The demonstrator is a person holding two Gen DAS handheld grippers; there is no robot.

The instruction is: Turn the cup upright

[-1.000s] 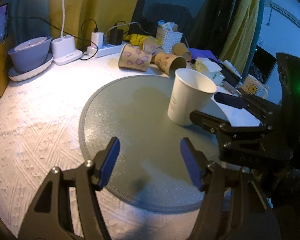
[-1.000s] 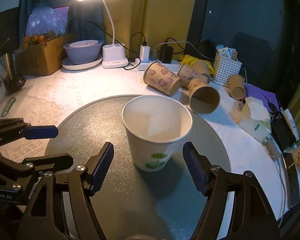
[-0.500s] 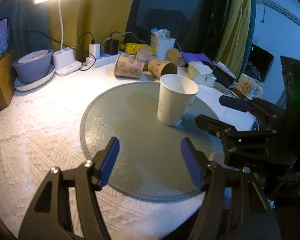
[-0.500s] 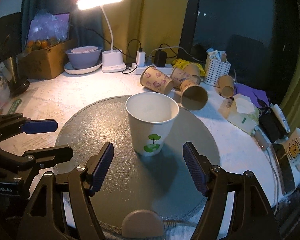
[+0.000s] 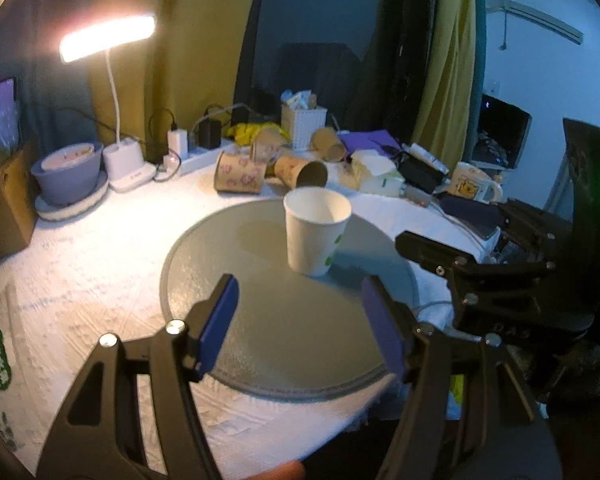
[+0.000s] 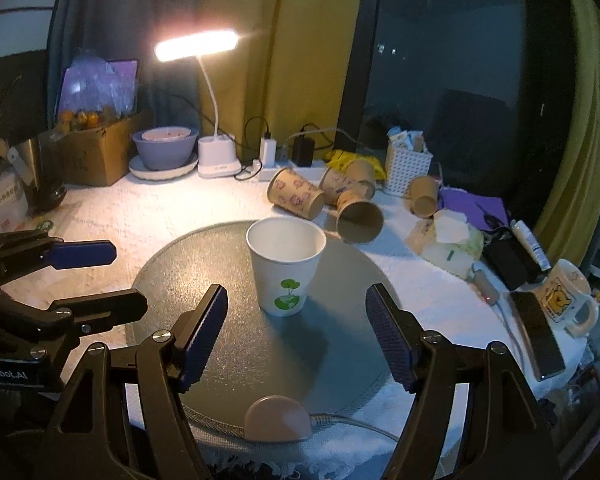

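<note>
The white paper cup stands upright, mouth up, on the round grey mat in the middle of the tabletop, touched by neither tool. The right gripper hangs just short of it, jaws spread wide with nothing between them but bare mat. The left gripper is also spread and empty, well back from the cup.

From the right wrist view the cup's green plant print faces the camera, and a pinkish round knob shows at the mat's near edge with a cable running off it; the left gripper reaches in from the left side. From the left wrist view the cup shows mostly its plain white side, the print only peeking round its right edge, and the right gripper comes in from the right.

Behind the mat lie several brown paper cups on their sides, near a white basket. A lit desk lamp stands beside a lavender bowl, and a yellow-bear mug sits at the right.
</note>
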